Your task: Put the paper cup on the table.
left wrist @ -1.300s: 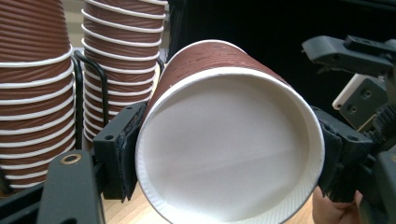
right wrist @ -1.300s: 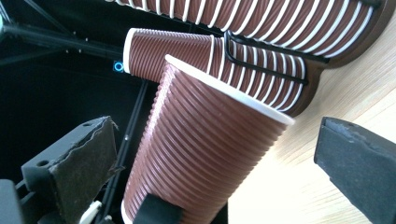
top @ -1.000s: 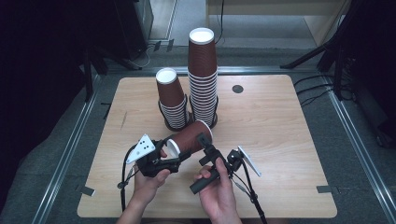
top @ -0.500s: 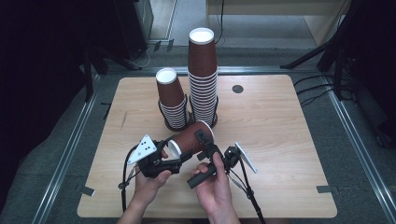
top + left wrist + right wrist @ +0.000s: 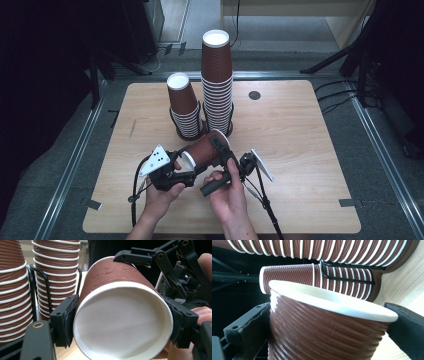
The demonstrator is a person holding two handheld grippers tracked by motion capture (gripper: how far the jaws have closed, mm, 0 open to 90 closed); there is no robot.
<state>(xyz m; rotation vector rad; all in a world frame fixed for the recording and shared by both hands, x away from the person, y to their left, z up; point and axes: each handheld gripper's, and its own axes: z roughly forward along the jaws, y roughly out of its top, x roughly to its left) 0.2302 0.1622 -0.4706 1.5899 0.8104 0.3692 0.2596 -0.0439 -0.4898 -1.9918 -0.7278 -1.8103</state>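
The brown paper cup [image 5: 204,149] lies on its side above the table's near middle, at about 6 o'clock from the two stacks. The left gripper [image 5: 186,169] clamps its narrow base end; the right gripper [image 5: 223,150] clamps its wide rim end. To do this step well, squeeze lightly — the rim dents easily — and pull straight along the cup's axis, not twisting.

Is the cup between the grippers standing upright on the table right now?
No. In the high view the cup lies on its side above the table, held between the left gripper and the right gripper.
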